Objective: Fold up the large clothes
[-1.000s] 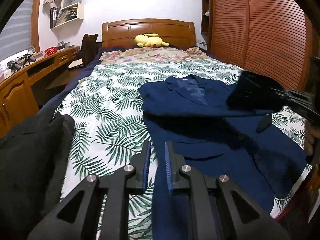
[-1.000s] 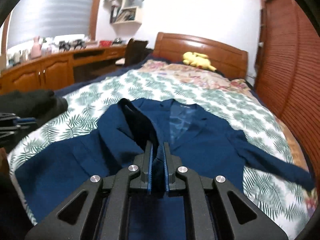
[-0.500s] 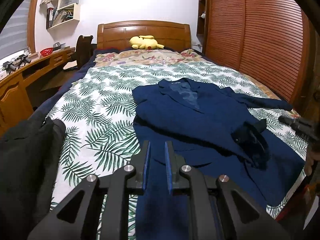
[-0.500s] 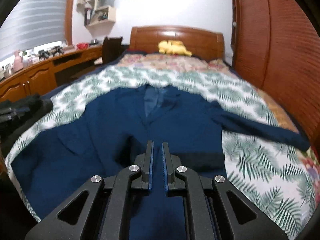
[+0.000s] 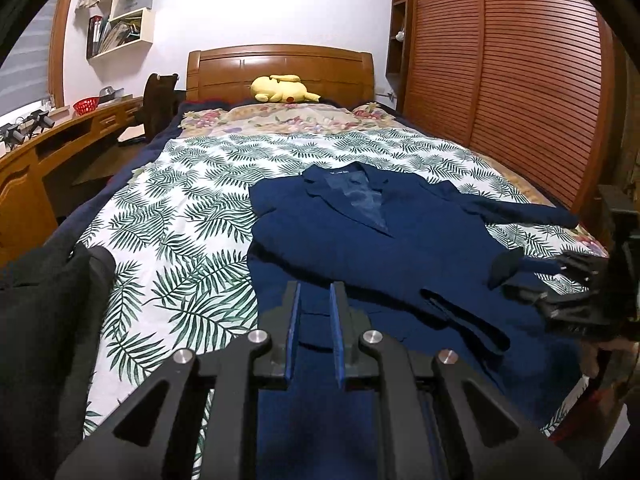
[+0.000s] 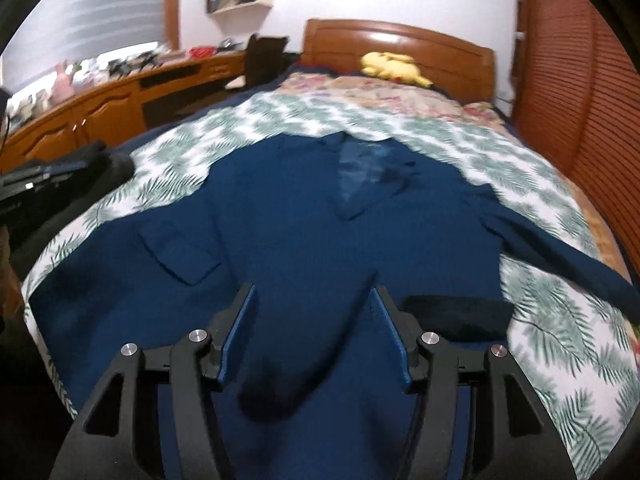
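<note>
Fold under way: your right tool is opening, dropping the sleeve onto the navy jacket mid-bed, left tool near-shut pinching its hem; next, take the far sleeve.

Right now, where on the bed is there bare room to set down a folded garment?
Free: leaf-print cover between the blue jacket and the dark clothes, and up toward the floral pillows. Crowded: the jacket's side, sleeve reaching the wardrobe edge.
</note>
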Tool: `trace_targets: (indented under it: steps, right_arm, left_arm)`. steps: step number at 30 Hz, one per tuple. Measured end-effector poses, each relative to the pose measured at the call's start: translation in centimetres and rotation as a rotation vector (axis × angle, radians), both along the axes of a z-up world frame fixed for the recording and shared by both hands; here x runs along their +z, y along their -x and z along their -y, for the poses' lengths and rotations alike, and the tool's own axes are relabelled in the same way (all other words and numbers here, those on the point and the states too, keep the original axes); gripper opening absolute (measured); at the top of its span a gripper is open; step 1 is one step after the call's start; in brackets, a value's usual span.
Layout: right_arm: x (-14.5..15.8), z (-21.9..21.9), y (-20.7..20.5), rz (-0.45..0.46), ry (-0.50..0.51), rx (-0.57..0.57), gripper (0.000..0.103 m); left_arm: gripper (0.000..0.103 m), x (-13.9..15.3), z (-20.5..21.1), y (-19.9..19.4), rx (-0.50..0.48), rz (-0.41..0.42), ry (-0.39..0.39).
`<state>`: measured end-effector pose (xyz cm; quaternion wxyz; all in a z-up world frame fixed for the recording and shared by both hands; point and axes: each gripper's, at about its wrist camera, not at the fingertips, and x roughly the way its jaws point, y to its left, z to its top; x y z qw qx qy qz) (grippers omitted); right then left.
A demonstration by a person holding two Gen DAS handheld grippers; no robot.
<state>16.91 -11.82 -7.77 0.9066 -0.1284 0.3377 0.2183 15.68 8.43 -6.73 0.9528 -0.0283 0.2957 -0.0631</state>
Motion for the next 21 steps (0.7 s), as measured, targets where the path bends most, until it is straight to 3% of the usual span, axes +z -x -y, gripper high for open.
trace_targets:
  steps: [7, 12, 15, 21]
  right_arm:
    - [-2.4, -4.1, -3.4, -0.115, 0.017, 0.067, 0.058]
    - [-5.0, -5.5, -5.5, -0.173, 0.136, 0.043, 0.043]
    - [-5.7, -4.6, -6.1, -0.217, 0.120, 0.047, 0.014]
    - [-3.2, -1.1, -4.8, -0.134, 0.024, -0.001, 0.009]
  left_arm:
    - [0.011, 0.1, 0.3, -0.4, -0.002, -0.001, 0.001]
    - [0.011, 0.1, 1.2, -0.6, -0.014, 0.004, 0.001]
    - [0.011, 0.0, 1.8, -0.7, -0.028, 0.003, -0.011]
    - [0.011, 0.1, 2.9, -0.9, -0.054, 0.007, -0.014]
